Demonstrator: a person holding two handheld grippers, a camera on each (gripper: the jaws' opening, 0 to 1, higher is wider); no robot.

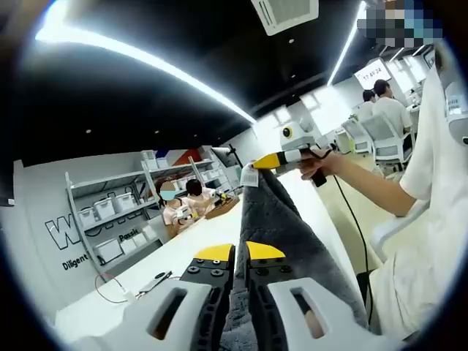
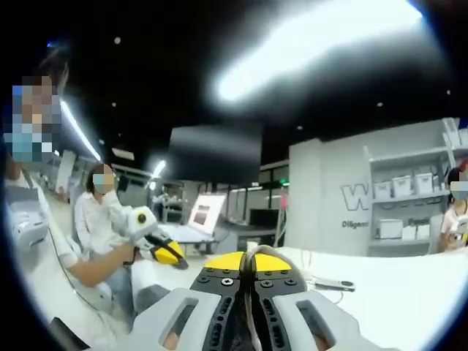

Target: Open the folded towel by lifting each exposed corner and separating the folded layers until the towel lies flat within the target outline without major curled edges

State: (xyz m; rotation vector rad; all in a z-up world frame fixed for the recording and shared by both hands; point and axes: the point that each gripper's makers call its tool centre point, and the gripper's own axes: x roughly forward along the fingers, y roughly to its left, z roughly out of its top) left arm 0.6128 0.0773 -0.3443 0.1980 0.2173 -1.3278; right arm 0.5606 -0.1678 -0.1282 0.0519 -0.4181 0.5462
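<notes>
So up close in the left gripper view, the left gripper [image 1: 239, 254] has its yellow-tipped jaws pressed together on the grey towel [image 1: 285, 223], pinching the fabric right between the tips. The towel runs up and away from there as a stretched sheet, off the white table [image 1: 183, 252], to its far corner, where the right gripper [image 1: 268, 162] is pinching it too, with a little white label [image 1: 250, 175] hanging just beside those yellow tips. The person's hand [image 1: 327, 164] is wrapped round that gripper's handle, bare forearm leading back to a white sleeve on the right.

Same story from the right gripper view: jaws closed on a thin edge of the towel [image 2: 248, 267] that sticks up between the tips. The left gripper [image 2: 170, 254] comes in from the left there, held in a hand [image 2: 130, 254]; I can't make out its jaws from this side.

Further out on the table there's a small dark device [image 1: 155, 281] with a red cable. Beyond the table, two people sit by a wooden box [image 1: 222, 207], then white shelving [image 1: 110, 212] with storage bins against the grey wall. More people sit at desks far off to the right.
</notes>
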